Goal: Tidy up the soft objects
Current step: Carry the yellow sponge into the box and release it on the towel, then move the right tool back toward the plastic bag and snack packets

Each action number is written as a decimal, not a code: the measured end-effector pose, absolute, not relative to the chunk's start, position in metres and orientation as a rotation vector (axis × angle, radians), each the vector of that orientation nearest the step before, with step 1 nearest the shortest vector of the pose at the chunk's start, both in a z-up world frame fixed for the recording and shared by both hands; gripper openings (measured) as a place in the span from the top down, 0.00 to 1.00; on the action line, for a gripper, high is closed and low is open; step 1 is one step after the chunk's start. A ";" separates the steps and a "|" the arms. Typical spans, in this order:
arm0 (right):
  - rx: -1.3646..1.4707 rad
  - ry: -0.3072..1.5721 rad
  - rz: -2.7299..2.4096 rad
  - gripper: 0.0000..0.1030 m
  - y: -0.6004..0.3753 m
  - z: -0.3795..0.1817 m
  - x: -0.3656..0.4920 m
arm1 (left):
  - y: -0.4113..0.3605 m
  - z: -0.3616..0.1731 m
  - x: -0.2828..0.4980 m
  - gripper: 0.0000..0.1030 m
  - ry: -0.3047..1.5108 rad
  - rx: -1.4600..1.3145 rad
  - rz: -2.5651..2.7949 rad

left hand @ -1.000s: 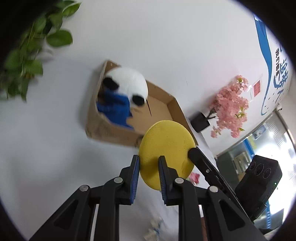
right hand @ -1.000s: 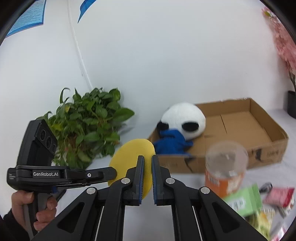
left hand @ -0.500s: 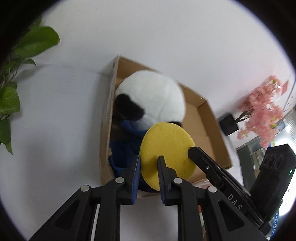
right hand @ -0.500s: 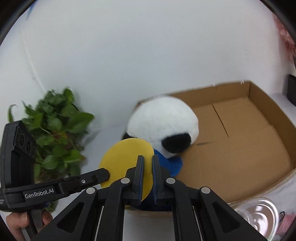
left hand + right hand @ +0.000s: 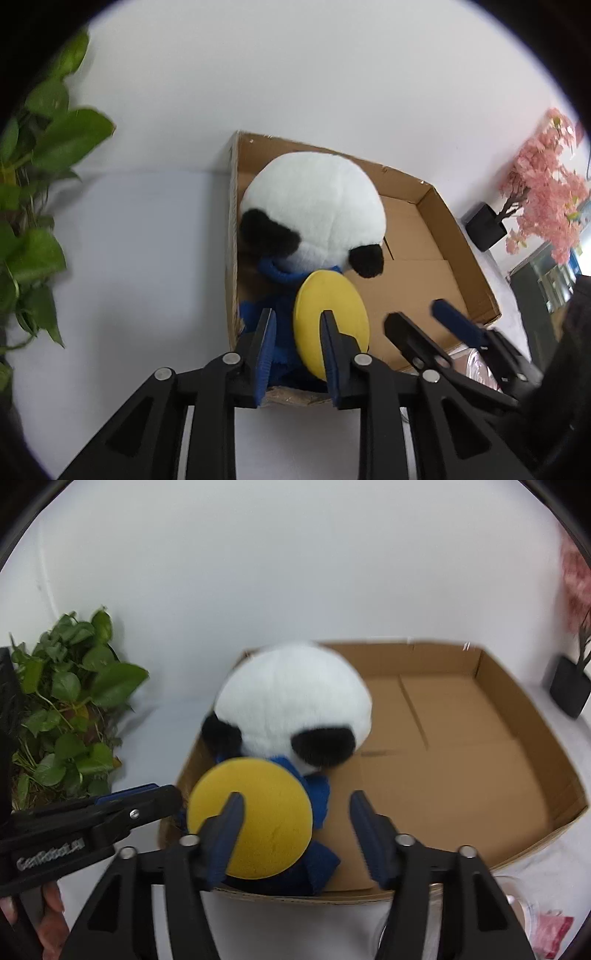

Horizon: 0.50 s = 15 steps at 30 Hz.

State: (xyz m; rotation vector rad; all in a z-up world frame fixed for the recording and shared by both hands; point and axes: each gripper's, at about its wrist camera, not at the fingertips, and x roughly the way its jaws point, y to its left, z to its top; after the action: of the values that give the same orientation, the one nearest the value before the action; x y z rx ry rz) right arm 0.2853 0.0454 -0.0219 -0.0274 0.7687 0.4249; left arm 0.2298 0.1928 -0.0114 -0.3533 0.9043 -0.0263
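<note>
- The yellow sponge disc [image 5: 330, 325] is seen over the near left corner of the cardboard box [image 5: 461, 236], just in front of the panda plush [image 5: 314, 210].
- The left gripper [image 5: 297, 347] is being eased apart; a gap shows between its left finger and the disc, while the right finger lies against the disc's face.
- Whether the disc is pinched by the left gripper cannot be told.
- The right gripper [image 5: 295, 830] is being spread wide; only its left finger overlaps the disc, and the right finger stands well clear over the box floor.
- The panda plush, in a blue garment [image 5: 317, 801], is sat in the box's left end; the right end is seen bare.
- A leafy green plant [image 5: 70, 709] is seen left of the box, a pink blossom tree [image 5: 546, 184] to the right.
</note>
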 end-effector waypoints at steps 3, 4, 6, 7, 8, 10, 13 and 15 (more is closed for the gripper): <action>-0.017 0.693 0.435 0.33 0.029 -0.004 0.264 | 0.176 -0.022 0.244 0.77 0.959 -0.308 -0.057; -0.006 0.681 0.429 0.31 0.022 0.000 0.257 | 0.169 -0.030 0.251 0.77 0.989 -0.294 -0.068; 0.016 0.655 0.425 0.26 -0.001 0.008 0.241 | 0.157 -0.043 0.261 0.77 1.044 -0.225 -0.043; 0.021 0.643 0.421 0.26 -0.008 0.010 0.234 | 0.151 -0.049 0.266 0.77 1.071 -0.183 -0.026; 0.029 0.629 0.416 0.24 -0.022 0.014 0.226 | 0.145 -0.058 0.273 0.77 1.107 -0.141 -0.012; 0.046 0.601 0.417 0.22 -0.050 0.020 0.212 | 0.140 -0.067 0.281 0.77 1.141 -0.097 0.027; 0.053 0.563 0.423 0.22 -0.088 0.027 0.190 | 0.135 -0.071 0.291 0.77 1.173 -0.026 0.090; 0.047 0.557 0.427 0.22 -0.111 0.027 0.177 | 0.129 -0.071 0.293 0.74 1.183 0.034 0.120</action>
State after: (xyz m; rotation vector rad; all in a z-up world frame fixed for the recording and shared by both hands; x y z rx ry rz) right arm 0.1766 -0.1108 0.0271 0.0467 0.5571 0.4270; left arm 0.2935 0.1290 -0.0712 0.0335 1.1834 0.1199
